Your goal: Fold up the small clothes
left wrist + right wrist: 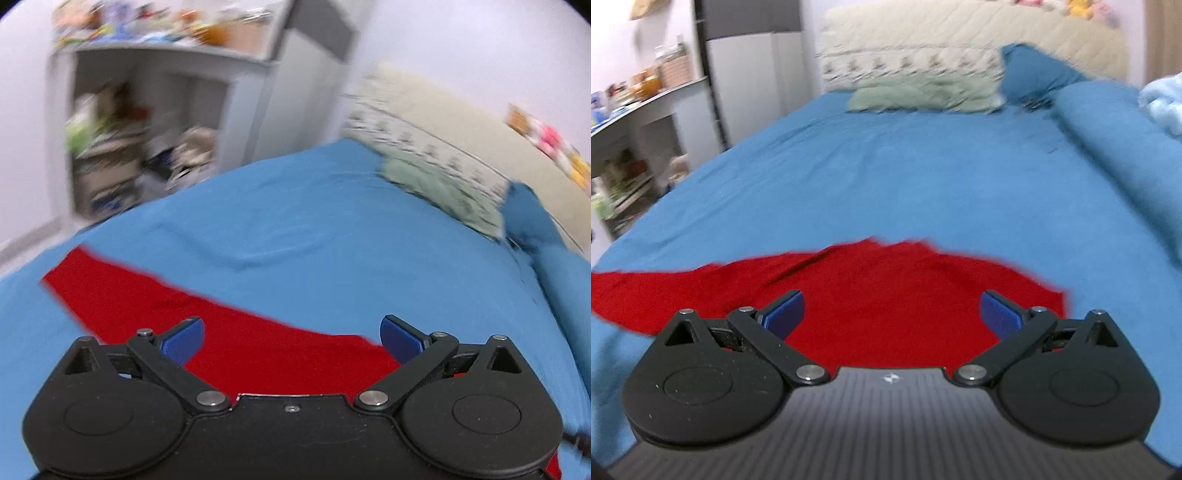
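A small red garment [155, 310] lies spread on the blue bedsheet [295, 221]. In the left wrist view it runs from the left towards the lower middle, under my left gripper [291, 338], which is open and empty just above it. In the right wrist view the red garment [886, 291] lies under my right gripper [892, 312], with a wrinkled far edge and a part stretching left. The right gripper is open and empty above the cloth.
A green pillow [923, 96] and a blue pillow [1034, 74] lie at the headboard [960, 33]. A rolled blue duvet [1126, 140] runs along the right side. A cluttered grey shelf unit [147, 129] stands left of the bed.
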Tool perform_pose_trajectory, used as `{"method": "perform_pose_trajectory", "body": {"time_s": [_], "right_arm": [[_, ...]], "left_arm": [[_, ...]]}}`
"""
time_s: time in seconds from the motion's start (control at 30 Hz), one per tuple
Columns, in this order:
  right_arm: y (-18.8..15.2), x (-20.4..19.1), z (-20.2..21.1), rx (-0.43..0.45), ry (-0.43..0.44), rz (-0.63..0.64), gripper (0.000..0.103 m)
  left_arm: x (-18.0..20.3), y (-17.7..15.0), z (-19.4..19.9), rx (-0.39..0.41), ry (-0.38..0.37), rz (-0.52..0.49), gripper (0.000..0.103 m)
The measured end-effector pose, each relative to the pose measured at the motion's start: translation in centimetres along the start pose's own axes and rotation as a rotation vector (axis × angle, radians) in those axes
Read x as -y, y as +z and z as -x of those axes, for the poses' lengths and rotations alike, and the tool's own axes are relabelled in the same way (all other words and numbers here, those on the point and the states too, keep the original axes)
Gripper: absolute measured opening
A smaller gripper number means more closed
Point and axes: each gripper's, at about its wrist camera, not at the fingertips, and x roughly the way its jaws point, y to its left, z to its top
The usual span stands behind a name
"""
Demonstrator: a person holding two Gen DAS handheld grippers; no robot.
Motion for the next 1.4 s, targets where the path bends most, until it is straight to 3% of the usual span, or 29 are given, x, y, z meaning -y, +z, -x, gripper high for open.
{"method": "perform_pose_trajectory", "body": {"time_s": [0.13, 0.3, 0.4, 0.6, 0.7, 0.73, 0.77, 0.83, 0.97, 1.13, 1.3, 1.4], "right_arm": [[-3.1, -3.7, -2.5, -0.114, 0.098, -0.041, 0.103], [-5.1, -7.4, -3.9, -0.172, 0.119, -0.002, 0.103], [-5.7, -8.9, -3.9, -0.175, 0.131, 0.011, 0.103], [-5.9, -10.6, -4.4, -0.151, 0.141, 0.035, 0.103], [-5.8, -10.9, -4.8, -0.136, 0.158, 0.021, 0.103], [-5.8, -11.1, -5.0, -0.134, 0.159, 0.019, 0.103], [-5.7, -11.2, -5.2, -0.134, 0.158, 0.017, 0.103], [-5.8, -11.3, -5.4, -0.136, 0.157, 0.010, 0.103], [-5.8, -10.9, -5.7, -0.136, 0.166, -0.023, 0.103], [-5.2, -9.7, -5.1, -0.113, 0.156, -0.062, 0.103], [-4.3, -6.9, -3.2, -0.079, 0.135, -0.101, 0.103], [-3.4, -4.0, -1.7, -0.050, 0.114, -0.132, 0.103]], "left_arm": [[-5.4, -0.7, -1.8, -0.040, 0.059, 0.099, 0.103], [-11.6, -1.8, -4.4, -0.106, 0.112, 0.248, 0.099], [-14.2, -1.6, -5.7, -0.141, 0.129, 0.307, 0.088], [-16.7, -0.7, -7.4, -0.102, 0.136, 0.385, 0.071], [-16.4, -0.1, -8.6, -0.080, 0.197, 0.322, 0.041], [-16.4, 0.0, -8.8, -0.075, 0.216, 0.308, 0.021], [-16.5, -0.1, -8.8, -0.072, 0.221, 0.303, 0.008], [-16.5, -0.3, -8.9, -0.066, 0.223, 0.300, 0.006], [-14.7, 0.3, -8.4, -0.049, 0.253, 0.232, 0.004], [-10.1, 1.9, -6.6, 0.028, 0.225, 0.104, 0.004], [-2.4, 3.0, -3.6, 0.093, 0.155, -0.093, 0.004], [3.7, 2.7, -1.9, 0.128, 0.070, -0.201, 0.004]]}}
